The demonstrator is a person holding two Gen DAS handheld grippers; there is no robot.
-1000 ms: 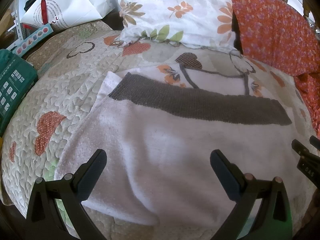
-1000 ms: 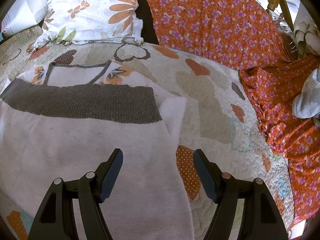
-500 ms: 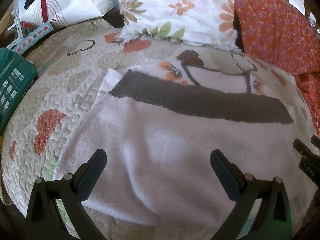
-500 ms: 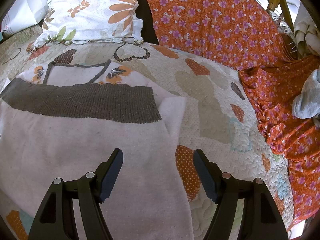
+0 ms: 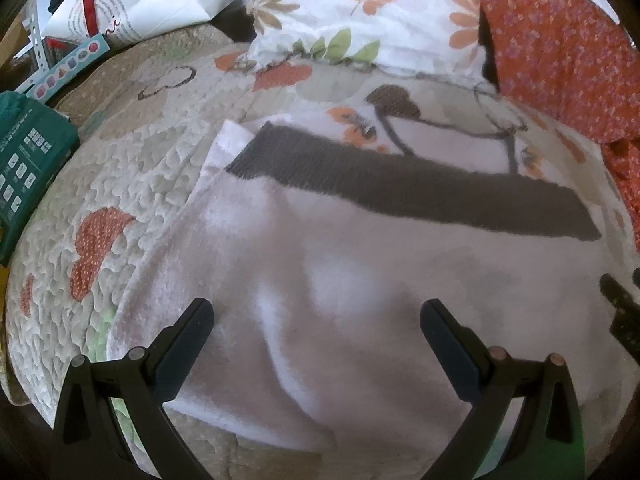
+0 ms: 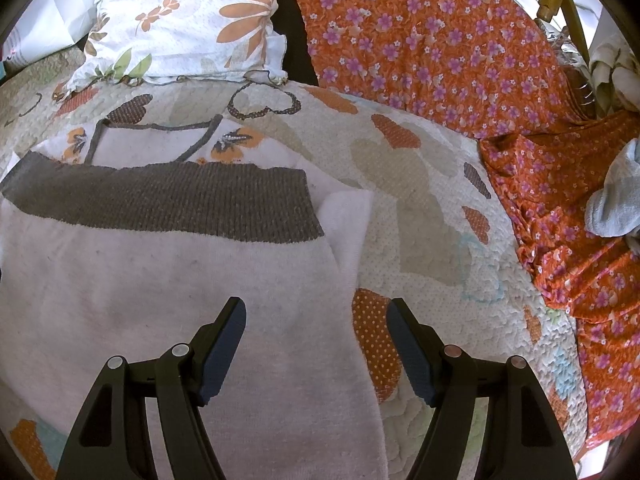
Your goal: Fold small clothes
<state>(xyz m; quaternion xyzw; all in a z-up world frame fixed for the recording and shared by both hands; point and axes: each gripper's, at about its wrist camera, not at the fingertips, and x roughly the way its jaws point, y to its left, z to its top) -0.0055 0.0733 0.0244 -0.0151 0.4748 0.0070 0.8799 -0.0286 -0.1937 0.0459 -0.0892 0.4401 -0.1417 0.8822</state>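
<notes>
A small white fleecy garment (image 5: pixel 320 272) with a dark grey knitted band (image 5: pixel 400 184) lies folded on the quilted bed cover; its inner side with orange flowers and a grey neckline (image 5: pixel 440 128) shows beyond the band. It also shows in the right wrist view (image 6: pixel 160 288), band (image 6: pixel 168 204) on top. My left gripper (image 5: pixel 316 320) is open and empty over the garment's near left part. My right gripper (image 6: pixel 316 320) is open and empty over the garment's right edge.
A floral white pillow (image 5: pixel 360 12) and an orange flowered cloth (image 6: pixel 440 40) lie at the back. A green box (image 5: pixel 28 160) and white bags (image 5: pixel 132 4) sit at the far left. A pale grey cloth (image 6: pixel 616 196) lies on the right. The quilt (image 6: pixel 432 216) extends right of the garment.
The left gripper has drifted slightly back toward me, so the garment sits a little farther up in its view. The right gripper and the garment have not visibly moved.
</notes>
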